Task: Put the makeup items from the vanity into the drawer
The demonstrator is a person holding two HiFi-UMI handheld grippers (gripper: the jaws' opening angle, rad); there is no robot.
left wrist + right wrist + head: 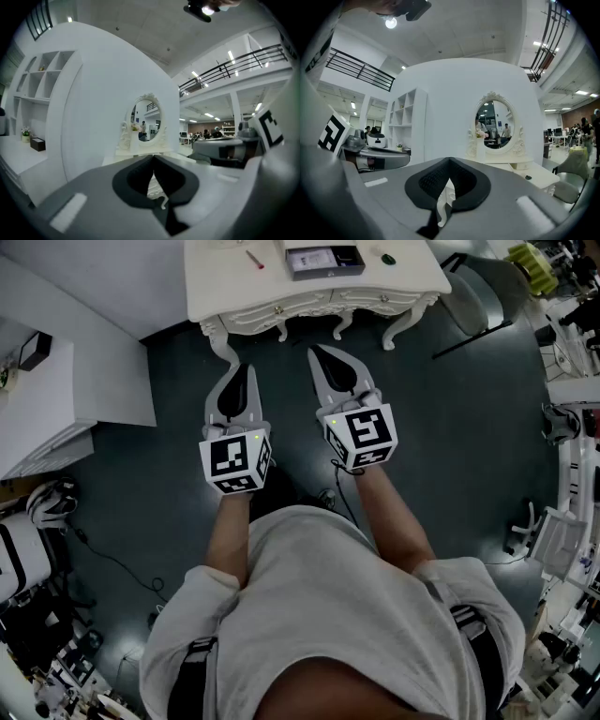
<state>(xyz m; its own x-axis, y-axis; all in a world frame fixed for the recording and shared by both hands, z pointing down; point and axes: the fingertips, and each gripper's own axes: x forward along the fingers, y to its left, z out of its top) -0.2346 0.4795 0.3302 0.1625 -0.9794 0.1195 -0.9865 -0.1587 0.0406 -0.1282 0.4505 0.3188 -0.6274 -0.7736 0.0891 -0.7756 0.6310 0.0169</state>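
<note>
- Head view: my left gripper (244,373) and right gripper (320,358) are both closed and empty, side by side over the floor (459,437).
- Straight ahead, the vanity surface (225,282) carries a red stick (254,259), a dark case (323,261) and a green piece (387,259).
- My right gripper is nearer.

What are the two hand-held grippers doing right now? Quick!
Left hand-held gripper: closed, holding nothing.
Right hand-held gripper: closed, holding nothing.
</note>
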